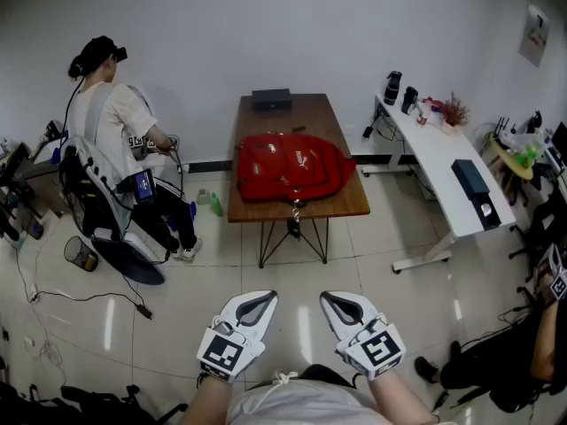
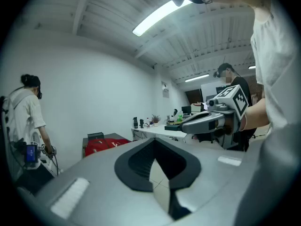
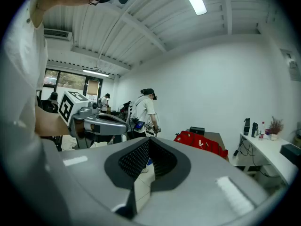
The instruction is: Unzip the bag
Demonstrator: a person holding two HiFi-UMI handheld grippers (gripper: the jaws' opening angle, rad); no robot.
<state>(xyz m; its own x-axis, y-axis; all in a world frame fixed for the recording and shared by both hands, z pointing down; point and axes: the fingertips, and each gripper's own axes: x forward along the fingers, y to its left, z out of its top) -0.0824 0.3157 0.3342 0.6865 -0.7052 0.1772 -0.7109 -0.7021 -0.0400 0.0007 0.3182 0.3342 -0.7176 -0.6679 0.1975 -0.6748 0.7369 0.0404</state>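
Note:
A red backpack (image 1: pixel 288 166) lies flat on the brown table (image 1: pixel 301 113) well ahead of me, with a strap (image 1: pixel 296 212) hanging over the front edge. It shows small in the left gripper view (image 2: pixel 106 144) and in the right gripper view (image 3: pixel 200 142). Both grippers hang close to my body, far short of the table. My left gripper (image 1: pixel 257 304) (image 2: pixel 155 141) has its jaw tips together and holds nothing. My right gripper (image 1: pixel 341 305) (image 3: pixel 148 141) is likewise shut and empty. Each gripper shows in the other's view, the right gripper (image 2: pixel 207 119) and the left gripper (image 3: pixel 101 124).
A black box (image 1: pixel 271 98) sits at the table's far end. A person (image 1: pixel 111 122) sits on a chair at the left, beside a bin (image 1: pixel 80 253) and floor cables. A white desk (image 1: pixel 443 158) with bottles stands at the right. Another person (image 1: pixel 532 343) is at the lower right.

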